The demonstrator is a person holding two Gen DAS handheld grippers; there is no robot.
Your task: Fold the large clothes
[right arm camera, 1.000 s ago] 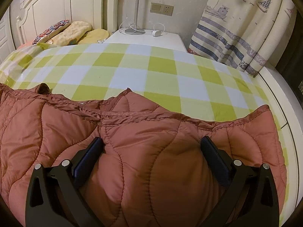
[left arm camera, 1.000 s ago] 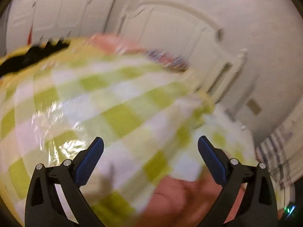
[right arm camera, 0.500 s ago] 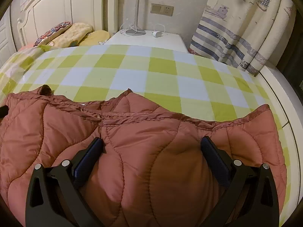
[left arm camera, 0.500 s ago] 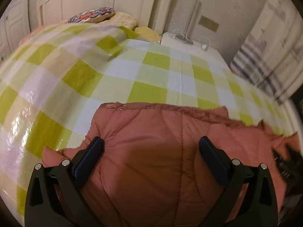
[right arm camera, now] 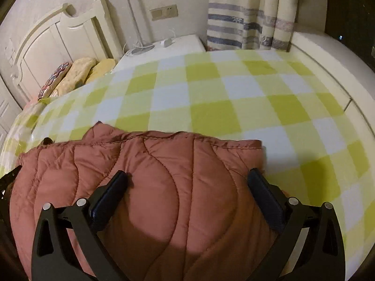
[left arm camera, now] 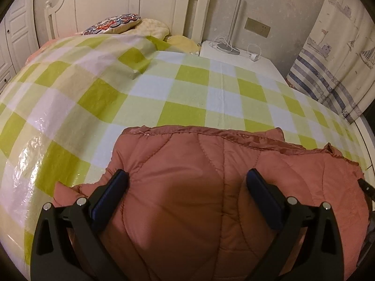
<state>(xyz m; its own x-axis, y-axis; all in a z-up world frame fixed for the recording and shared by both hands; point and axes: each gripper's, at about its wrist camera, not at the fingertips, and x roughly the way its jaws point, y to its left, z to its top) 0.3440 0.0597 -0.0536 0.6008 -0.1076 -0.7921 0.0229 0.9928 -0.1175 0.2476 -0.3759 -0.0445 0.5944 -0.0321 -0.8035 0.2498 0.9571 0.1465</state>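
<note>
A rust-red quilted padded jacket (left arm camera: 192, 182) lies on a bed covered by a green and white checked sheet (left arm camera: 187, 93). My left gripper (left arm camera: 187, 185) is open, its fingers spread wide just above the jacket's left part. My right gripper (right arm camera: 187, 182) is open too, fingers wide over the jacket (right arm camera: 164, 175) near its right edge. Neither gripper holds fabric. The jacket's near part is hidden under the grippers.
Pillows (left arm camera: 131, 24) lie by the white headboard (left arm camera: 131, 2). A white bedside table (left arm camera: 236, 56) holds a lamp base and a charger. A striped curtain (left arm camera: 332, 65) hangs at the right, with a white ledge (right arm camera: 328, 53) beside the bed.
The left gripper swung from a blurred view of the sheet to hover over the jacket. The right gripper shifted right and turned, so the jacket's right edge now shows beside its right finger.
</note>
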